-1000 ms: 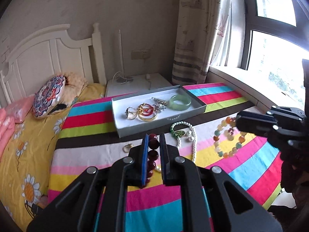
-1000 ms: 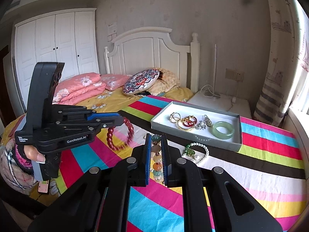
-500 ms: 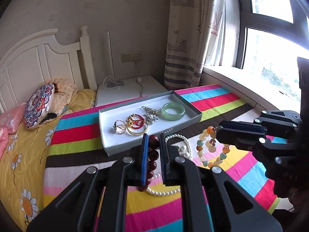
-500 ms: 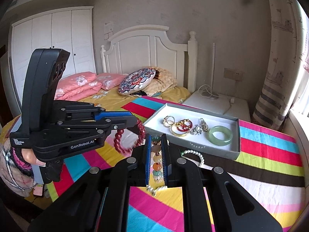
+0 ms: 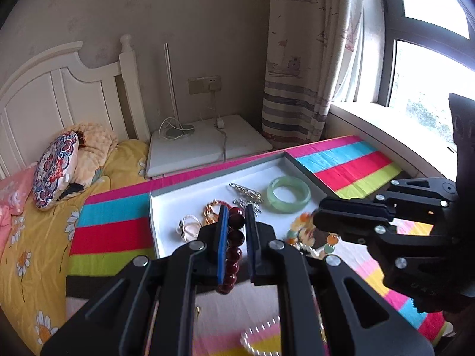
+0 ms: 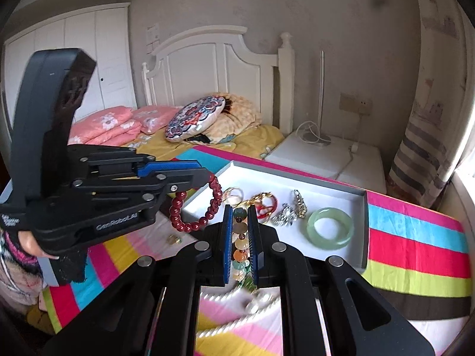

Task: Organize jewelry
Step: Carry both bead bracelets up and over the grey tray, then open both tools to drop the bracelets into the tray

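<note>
Daylight from the window [image 5: 427, 68] falls past a patterned curtain [image 5: 299, 59] onto grey walls, a white headboard [image 6: 219, 68] and wardrobe [image 6: 74, 59].

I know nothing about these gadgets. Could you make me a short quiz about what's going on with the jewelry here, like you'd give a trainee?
1. True or false: the left gripper is shut on the dark red bead bracelet.
2. What does the right gripper hold?
A. the pearl necklace
B. the multicolored bead bracelet
C. nothing
3. Which piece in the white tray lies nearest its right end in the right wrist view?

Key:
1. True
2. B
3. The green jade bangle
</note>
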